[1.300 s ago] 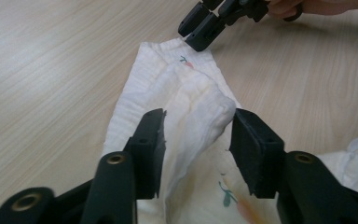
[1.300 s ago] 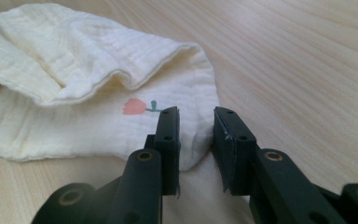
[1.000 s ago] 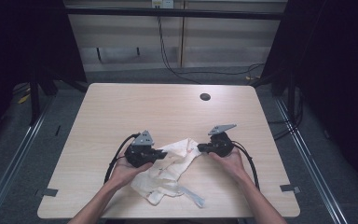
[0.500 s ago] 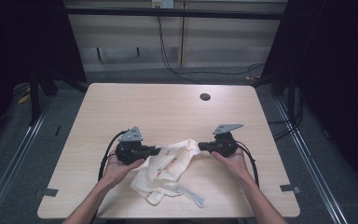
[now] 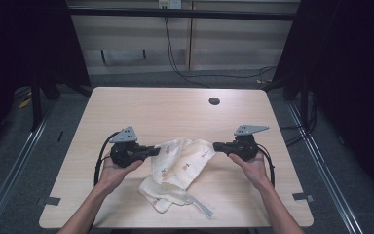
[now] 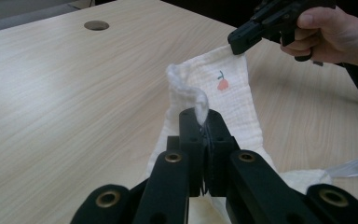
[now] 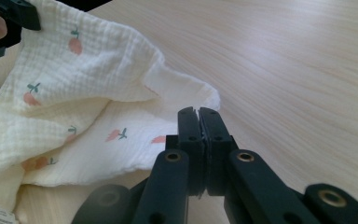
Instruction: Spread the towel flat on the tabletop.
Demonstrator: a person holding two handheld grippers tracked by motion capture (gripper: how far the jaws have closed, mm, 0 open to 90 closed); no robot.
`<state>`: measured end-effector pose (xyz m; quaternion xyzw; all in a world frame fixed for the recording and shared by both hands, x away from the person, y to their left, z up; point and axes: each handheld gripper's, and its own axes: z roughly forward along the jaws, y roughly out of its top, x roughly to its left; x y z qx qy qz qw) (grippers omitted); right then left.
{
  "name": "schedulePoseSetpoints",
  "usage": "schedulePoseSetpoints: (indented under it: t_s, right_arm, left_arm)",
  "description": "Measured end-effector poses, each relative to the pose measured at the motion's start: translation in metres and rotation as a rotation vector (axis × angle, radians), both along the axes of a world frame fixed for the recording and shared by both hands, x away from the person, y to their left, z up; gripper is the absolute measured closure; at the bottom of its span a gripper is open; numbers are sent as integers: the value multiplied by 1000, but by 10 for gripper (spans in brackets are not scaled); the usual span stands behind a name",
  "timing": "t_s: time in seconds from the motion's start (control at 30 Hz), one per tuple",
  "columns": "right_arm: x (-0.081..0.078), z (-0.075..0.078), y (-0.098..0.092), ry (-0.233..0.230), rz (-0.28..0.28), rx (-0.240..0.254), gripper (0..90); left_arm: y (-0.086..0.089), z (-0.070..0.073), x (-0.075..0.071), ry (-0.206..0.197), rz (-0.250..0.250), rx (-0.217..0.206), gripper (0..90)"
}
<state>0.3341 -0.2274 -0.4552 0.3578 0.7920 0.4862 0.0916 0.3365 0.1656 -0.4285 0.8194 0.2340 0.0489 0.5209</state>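
Spanning left–right between tools (image 5: 152, 151) (image 5: 217, 146) — cloth (image 5: 182, 163).

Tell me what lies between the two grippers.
The cream cloth spans the gap, pinched at one end by the left gripper and at the other by the right gripper; the high view shows it.

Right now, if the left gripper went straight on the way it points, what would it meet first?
The cloth it already clamps lies first in that line. Beyond it the left gripper points across at the right gripper, which it would probably reach next, though depth is hard to judge.
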Motion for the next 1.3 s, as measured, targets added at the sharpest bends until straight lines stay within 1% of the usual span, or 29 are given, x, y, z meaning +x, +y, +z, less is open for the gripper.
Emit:
schedulePoseSetpoints:
  t_s: [0.07, 0.13, 0.17, 0.27, 0.3, 0.33, 0.37, 0.4, 0.5, 0.53, 0.57, 0.63, 0.67, 0.7, 0.73, 0.77, 0.8, 0.83, 0.87, 0.93, 0.97, 1.03, 1.07, 1.1, 1.17, 1.23, 1.3]
  right_arm:
    - [-1, 4, -2, -5, -6, 13, 882]
    - [-3, 11, -5, -22, -11, 30, 883]
    - [-4, 14, -6, -23, -13, 38, 883]
    - [-6, 16, -8, -23, -7, 36, 882]
    - [-7, 20, -9, -32, -9, 43, 882]
    - [-7, 23, -9, -37, -10, 52, 882]
    - [-8, 26, -10, -44, -11, 62, 883]
    - [-8, 26, -10, -44, -11, 62, 883]
    - [-11, 39, -9, -71, -2, 76, 883]
    - [-12, 41, -8, -78, 3, 74, 883]
    - [-13, 44, -7, -82, 8, 73, 883]
    - [-15, 49, -6, -94, 10, 76, 883]
    - [-16, 51, -6, -97, 9, 84, 883]
    - [-17, 53, -7, -103, 7, 79, 883]
    - [-17, 53, -7, -103, 7, 79, 883]
    - [-18, 57, -8, -106, 7, 84, 883]
    - [-18, 57, -8, -106, 7, 84, 883]
    - [-20, 63, -10, -113, 4, 78, 883]
    - [-20, 67, -11, -119, 2, 77, 883]
    - [-20, 75, -13, -130, 3, 69, 883]
    - [-19, 79, -14, -135, 1, 66, 883]
    - [-18, 87, -16, -142, -6, 63, 883]
    - [-18, 87, -16, -142, -6, 63, 883]
    - [-17, 93, -18, -151, -7, 69, 884]
    - [-17, 94, -19, -154, -6, 76, 884]
    - [-17, 99, -19, -158, -6, 74, 884]
    - [-18, 104, -19, -169, 2, 75, 885]
  left_arm:
    - [3, 2, 0, -3, 2, -8, 884]
    - [7, 4, 0, -7, 2, -14, 885]
    - [11, 7, -1, -15, 13, -17, 885]
    - [14, 10, -2, -20, 21, -25, 885]
    - [15, 10, -2, -23, 30, -32, 885]
    - [18, 12, -4, -26, 41, -48, 884]
    - [19, 13, -4, -28, 40, -46, 884]
    - [19, 13, -4, -28, 40, -46, 884]
    - [21, 17, -7, -36, 41, -52, 885]
    - [22, 18, -8, -42, 46, -47, 885]
    - [25, 21, -10, -45, 44, -56, 885]
    - [26, 22, -11, -50, 49, -54, 885]
    - [28, 23, -11, -52, 52, -54, 885]
    - [32, 26, -11, -54, 60, -59, 885]
    - [32, 26, -11, -54, 60, -59, 886]
    - [37, 30, -12, -65, 64, -70, 886]
    - [37, 30, -12, -65, 64, -70, 886]
    - [40, 37, -13, -80, 70, -82, 886]
    - [42, 40, -14, -86, 68, -89, 886]
    - [44, 44, -15, -97, 69, -93, 886]
    - [44, 46, -16, -98, 67, -99, 886]
    - [44, 47, -17, -104, 67, -93, 886]
    - [44, 48, -17, -108, 66, -92, 886]
    - [44, 49, -17, -109, 64, -94, 886]
    - [43, 50, -17, -113, 65, -92, 886]
    - [43, 52, -16, -112, 62, -94, 886]
    - [44, 55, -16, -121, 66, -93, 886]
